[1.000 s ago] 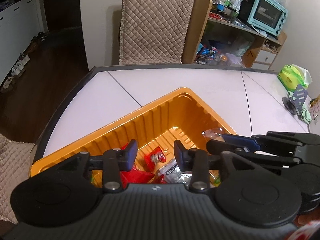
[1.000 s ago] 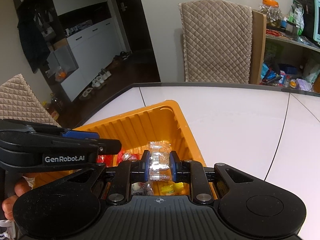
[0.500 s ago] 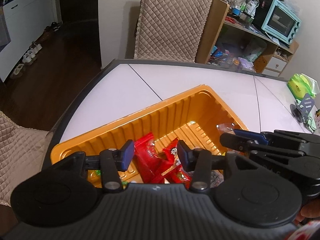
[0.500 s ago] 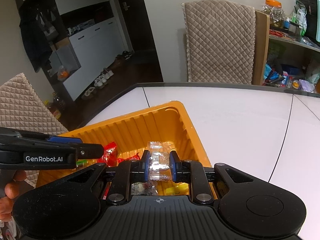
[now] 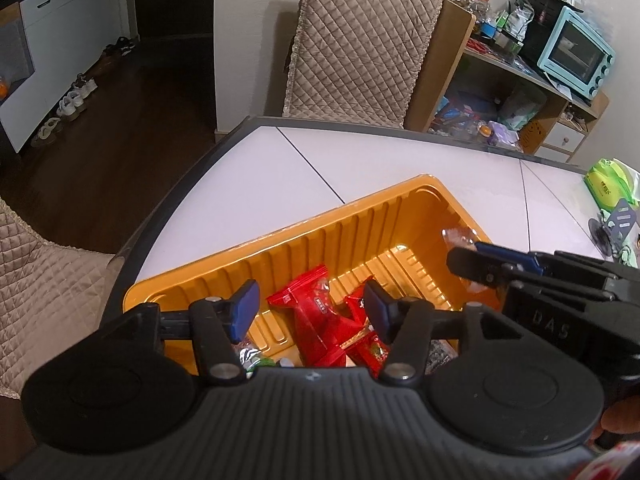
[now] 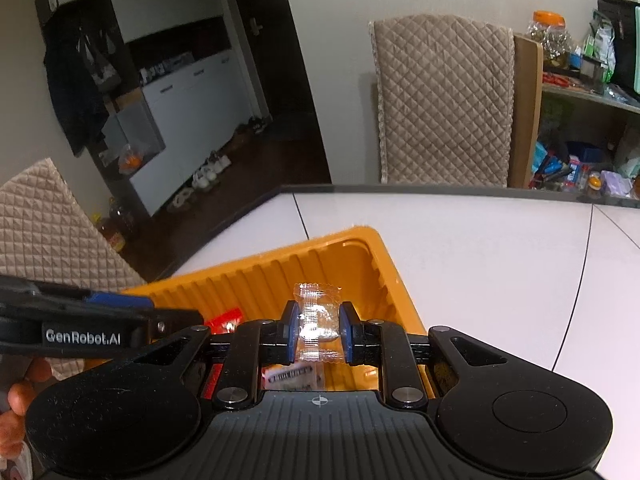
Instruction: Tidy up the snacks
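Observation:
An orange ribbed tray point(image 5: 360, 232) sits on the white table and holds red snack packets point(image 5: 316, 320) and a few other wrappers. My left gripper point(image 5: 310, 304) hovers over the tray's near end. Its jaws are opening, and the pads touch nothing; the red packets lie loose below them. My right gripper point(image 6: 319, 320) is shut on a small clear-wrapped candy point(image 6: 318, 312), held upright above the tray's point(image 6: 280, 276) far right corner. In the left wrist view the right gripper point(image 5: 472, 264) reaches in from the right with the candy point(image 5: 456, 236) at its tip.
The white table point(image 6: 480, 248) stretches right and beyond the tray; its dark edge point(image 5: 180, 200) runs close on the left. A quilted chair point(image 5: 360, 40) stands behind, another point(image 5: 40, 272) at the left. A green bag point(image 5: 608, 184) lies at the far right.
The left jaws have spread wider and the left gripper has drawn back a little, so more of the tray and the red packets shows. The right gripper has held still with the candy.

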A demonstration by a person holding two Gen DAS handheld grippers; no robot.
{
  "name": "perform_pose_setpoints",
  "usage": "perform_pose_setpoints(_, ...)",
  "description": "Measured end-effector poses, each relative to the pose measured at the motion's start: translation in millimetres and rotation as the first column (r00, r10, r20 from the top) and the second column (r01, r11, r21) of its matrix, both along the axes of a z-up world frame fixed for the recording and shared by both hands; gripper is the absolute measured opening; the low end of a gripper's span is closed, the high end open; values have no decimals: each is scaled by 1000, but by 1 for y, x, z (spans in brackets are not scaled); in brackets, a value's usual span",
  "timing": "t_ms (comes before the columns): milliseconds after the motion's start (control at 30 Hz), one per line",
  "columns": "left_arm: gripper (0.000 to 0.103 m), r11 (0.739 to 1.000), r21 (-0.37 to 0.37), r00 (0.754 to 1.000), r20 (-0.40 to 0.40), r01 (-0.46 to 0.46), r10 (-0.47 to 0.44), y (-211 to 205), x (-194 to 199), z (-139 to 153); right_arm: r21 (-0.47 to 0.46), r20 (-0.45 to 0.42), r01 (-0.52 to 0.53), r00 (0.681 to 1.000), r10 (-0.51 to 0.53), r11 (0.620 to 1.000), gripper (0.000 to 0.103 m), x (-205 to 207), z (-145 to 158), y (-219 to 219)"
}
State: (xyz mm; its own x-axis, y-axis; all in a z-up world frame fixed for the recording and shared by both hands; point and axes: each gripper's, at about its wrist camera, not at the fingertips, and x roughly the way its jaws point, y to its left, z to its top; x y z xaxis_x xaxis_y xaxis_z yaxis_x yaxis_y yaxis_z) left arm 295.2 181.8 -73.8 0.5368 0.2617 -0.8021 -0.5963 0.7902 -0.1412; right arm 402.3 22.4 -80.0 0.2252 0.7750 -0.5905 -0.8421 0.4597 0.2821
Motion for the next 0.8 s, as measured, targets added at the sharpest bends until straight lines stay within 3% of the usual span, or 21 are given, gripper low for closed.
perform_pose_setpoints(133,58,1000,-1,1000,-3,-11,11,-1,-3,1,36,-9,0,1000,0,999,25,1,5,-1)
perform_pose_setpoints(200,58,1000,-1,1000,-4,-13,13,-3,-5,2,43,-2,5,1000,-5,999,42,0,7,-1)
perform_pose_setpoints(267,59,1000,-2,1000,-5,-13,13,-3,-7,2,54,9,8,1000,-8,999,51,-2,9,-4)
perform_pose_setpoints(633,62,1000,5,1000,-4,-27,27,-10,-30,12,32,-47,38,998,-37,999,55,-9,13,-28)
perform_pose_setpoints(800,68,999,-10,999,9,-32,32,-18,-45,20,28,-60,51,997,-49,998,68,-19,19,-46)
